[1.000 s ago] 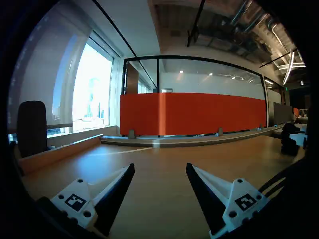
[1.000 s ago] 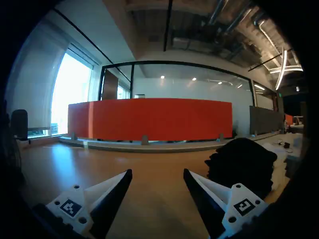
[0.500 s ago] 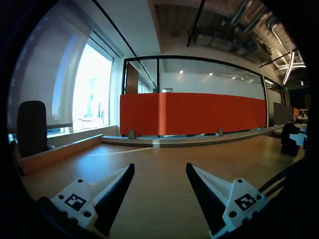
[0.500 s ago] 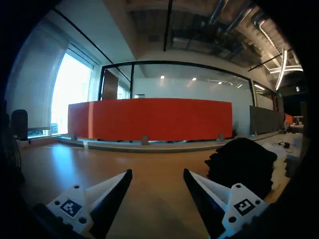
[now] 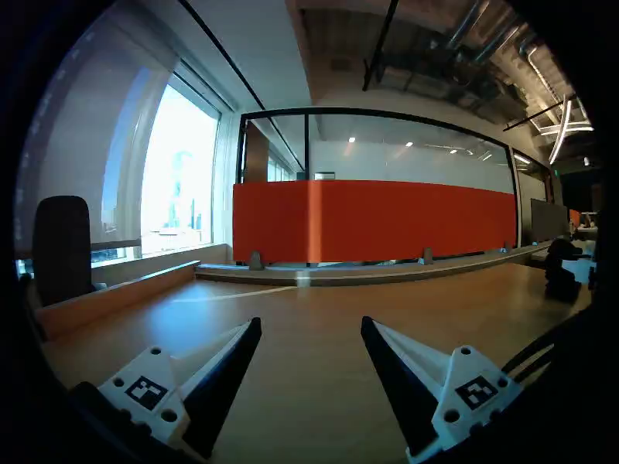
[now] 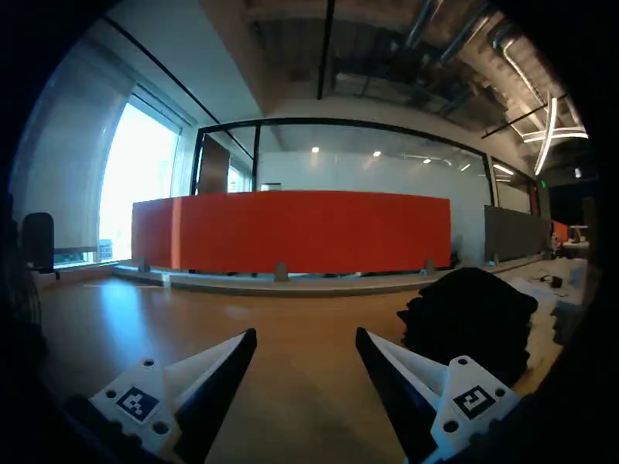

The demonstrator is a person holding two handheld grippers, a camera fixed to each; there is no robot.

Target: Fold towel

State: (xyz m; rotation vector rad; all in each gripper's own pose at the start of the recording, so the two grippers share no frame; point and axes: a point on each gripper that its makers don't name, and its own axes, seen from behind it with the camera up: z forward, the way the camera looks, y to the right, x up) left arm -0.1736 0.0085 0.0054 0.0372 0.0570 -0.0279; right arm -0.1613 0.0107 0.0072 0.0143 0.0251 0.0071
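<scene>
Nothing has shifted since a second ago; both claws sit where they were. Left claw [image 5: 309, 320] gapes wide, with nothing between its pointed white-and-black fingers, low over the counter [image 5: 325, 298]. Right claw [image 6: 305, 331] is likewise spread wide and empty. Smooth, glossy wood runs open ahead of both as far as the orange partition [image 5: 371, 220] along the far edge. A raised wooden lip [image 5: 116, 292] bounds the counter's left side in the left gripper view. The dark towel stack [image 6: 468, 325], soft, layered and lumpy, rests on the counter to the right of the right claw, near but apart from its fingers.
</scene>
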